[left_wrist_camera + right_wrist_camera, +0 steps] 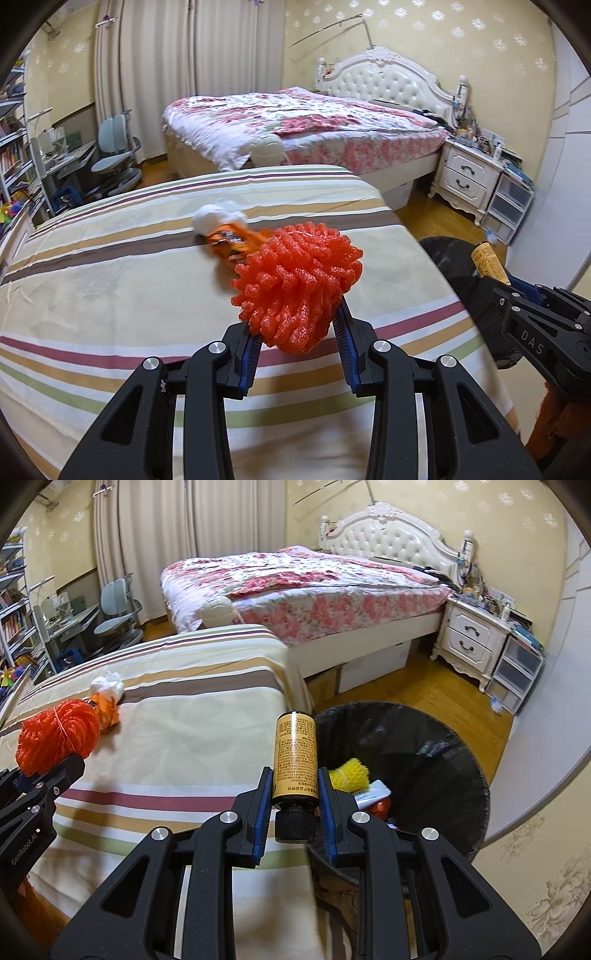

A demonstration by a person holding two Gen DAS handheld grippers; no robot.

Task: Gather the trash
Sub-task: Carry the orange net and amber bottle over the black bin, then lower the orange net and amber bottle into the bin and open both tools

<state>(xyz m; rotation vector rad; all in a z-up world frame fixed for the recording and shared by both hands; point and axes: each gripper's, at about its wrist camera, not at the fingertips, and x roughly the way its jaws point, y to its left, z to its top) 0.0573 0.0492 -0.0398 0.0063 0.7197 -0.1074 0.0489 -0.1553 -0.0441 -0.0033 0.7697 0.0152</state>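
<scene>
Clamping an orange foam net [295, 284], the left gripper [299, 332] squeezes the soft ball between its blue pads, so the mesh bulges above and ahead of the jaws; a bunched, springy thing like that probably needs a firm pinch low on its bulk to stay put. It hangs over the striped cloth [110, 277] of the table, not touching it. The right gripper [293, 794] is clenched on a small yellow bottle [294, 753], pads on the lower part of the label with the black cap [294, 825] pointing back toward the camera, a hold that keeps the round body from rolling out sideways. That bottle sits just at the near rim of the bin [461, 775], which stands on the floor against the table's right edge and is lined with a black bag; a yellow foam net [349, 773] and other scraps already lie inside. Judging by this, both hands are mid-carry with 2 pieces of trash, the right one nearly over the opening and the left one well apart from it. Farther back on the cloth, a white crumpled tissue [218, 218] and an orange wrapper [231, 245] lie touching each other, not yet collected.
</scene>
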